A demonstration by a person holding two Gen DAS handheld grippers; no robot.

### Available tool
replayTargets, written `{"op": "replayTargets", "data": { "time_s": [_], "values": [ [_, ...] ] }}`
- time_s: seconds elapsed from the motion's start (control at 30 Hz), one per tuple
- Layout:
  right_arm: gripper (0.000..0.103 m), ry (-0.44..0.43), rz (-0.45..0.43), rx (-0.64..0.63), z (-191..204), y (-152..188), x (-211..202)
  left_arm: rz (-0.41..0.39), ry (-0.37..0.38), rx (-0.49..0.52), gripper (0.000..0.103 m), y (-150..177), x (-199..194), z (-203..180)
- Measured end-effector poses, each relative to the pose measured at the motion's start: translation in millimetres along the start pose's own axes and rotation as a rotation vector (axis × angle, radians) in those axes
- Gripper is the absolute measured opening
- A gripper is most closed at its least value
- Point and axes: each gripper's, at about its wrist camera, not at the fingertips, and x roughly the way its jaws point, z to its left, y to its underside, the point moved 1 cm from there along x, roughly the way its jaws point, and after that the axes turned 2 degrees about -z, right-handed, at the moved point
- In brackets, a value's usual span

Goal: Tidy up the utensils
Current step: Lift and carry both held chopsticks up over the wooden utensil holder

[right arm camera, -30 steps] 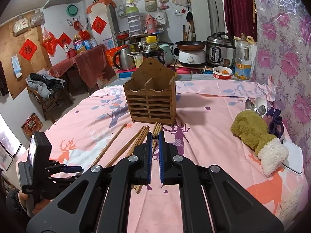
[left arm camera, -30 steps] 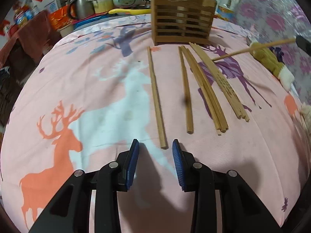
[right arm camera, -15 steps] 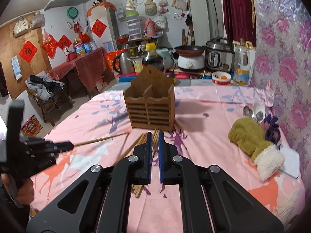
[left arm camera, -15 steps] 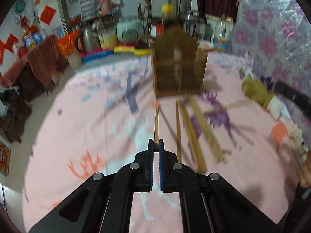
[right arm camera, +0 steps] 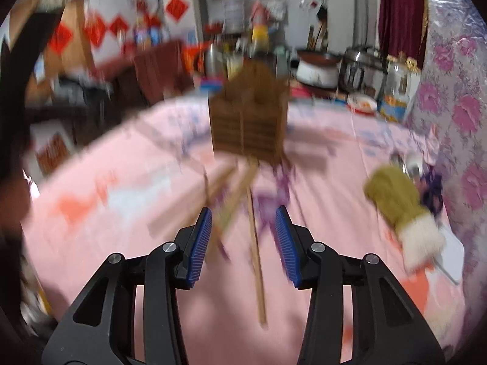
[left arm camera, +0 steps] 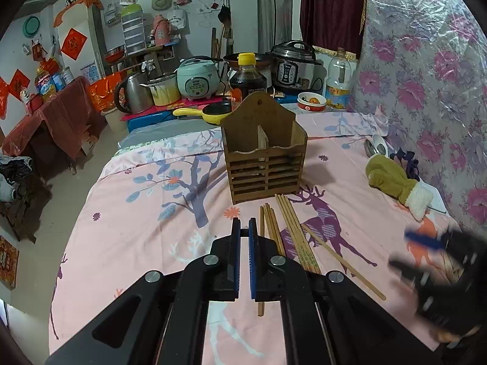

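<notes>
A brown wooden utensil holder [left arm camera: 264,158] stands upright on the pink deer-print cloth [left arm camera: 146,213]; it shows blurred in the right wrist view [right arm camera: 249,121]. Several wooden chopsticks [left arm camera: 292,231] lie in front of it. My left gripper [left arm camera: 243,228] is shut, its pads close together; whether a chopstick sits between them I cannot tell. My right gripper [right arm camera: 243,219] is open above a single chopstick [right arm camera: 255,252] lying between its fingers. It appears blurred at the right of the left wrist view [left arm camera: 441,261].
A yellow-green mitten [left arm camera: 395,182] and spoons [left arm camera: 377,147] lie at the right by the flowered wall. A soy sauce bottle [left arm camera: 247,79], rice cookers, a kettle and pots stand behind the holder. The table's left edge drops to the floor.
My left gripper shut and rose from the chopsticks, now level before the holder. My right gripper opened and dropped toward the table over a single chopstick, moving fast.
</notes>
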Motion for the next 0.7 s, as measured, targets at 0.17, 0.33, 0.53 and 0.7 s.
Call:
{"op": "replayTargets", "data": {
  "time_s": [0.17, 0.33, 0.53, 0.7],
  "values": [
    [0.044, 0.021, 0.136, -0.009, -10.4, 67.2, 14.2, 0.001, 0.001, -0.021, 0.005, 0.1, 2.5, 4.9],
    [0.028, 0.019, 0.226, 0.014, -20.4, 87.9, 34.2, 0.000, -0.006, -0.031, 0.005, -0.4, 2.5, 7.3],
    [0.007, 0.022, 0.192, 0.022, -18.3, 85.2, 25.0, 0.001, -0.007, -0.033, 0.005, 0.6, 2.5, 7.8],
    [0.006, 0.053, 0.056, 0.039, -22.7, 50.5, -6.8, -0.008, -0.009, -0.033, 0.005, -6.4, -2.6, 9.4]
  ]
}}
